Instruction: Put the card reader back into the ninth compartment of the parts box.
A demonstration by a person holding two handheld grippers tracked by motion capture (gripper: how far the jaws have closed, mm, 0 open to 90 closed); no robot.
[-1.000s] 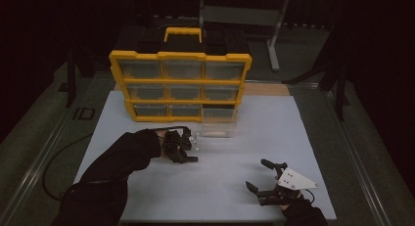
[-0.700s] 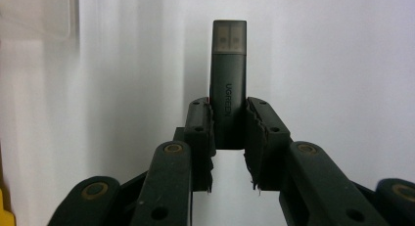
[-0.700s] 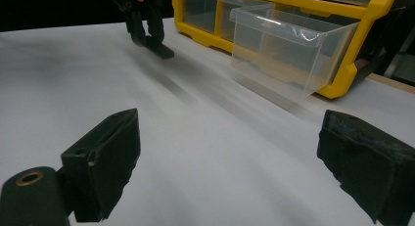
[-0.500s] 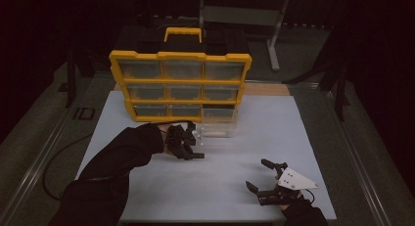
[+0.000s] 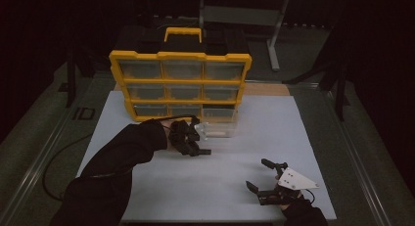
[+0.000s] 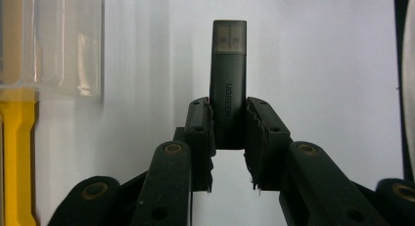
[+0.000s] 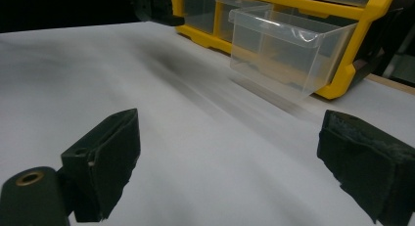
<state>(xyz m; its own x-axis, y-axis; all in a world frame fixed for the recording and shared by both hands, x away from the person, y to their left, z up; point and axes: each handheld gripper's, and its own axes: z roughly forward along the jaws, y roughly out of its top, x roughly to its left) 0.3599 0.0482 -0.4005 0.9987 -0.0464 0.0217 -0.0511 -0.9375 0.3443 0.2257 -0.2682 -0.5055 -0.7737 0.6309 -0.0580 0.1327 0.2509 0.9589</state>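
The left gripper (image 6: 228,133) is clamped on the USB stick (image 6: 228,79), whose long axis runs straight out between the jaws. The pulled-out clear drawer (image 5: 219,128) lies just beyond it, toward the yellow organizer (image 5: 180,84). The right gripper (image 5: 267,179) rests well apart, jaws spread and empty.

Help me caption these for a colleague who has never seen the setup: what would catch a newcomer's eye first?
The yellow drawer cabinet at the back of the white table stands out most, with one clear drawer pulled out at its bottom right. Just in front of the drawer, the left hand-held gripper is shut on a dark USB stick. The right hand-held gripper waits open near the table's front edge.
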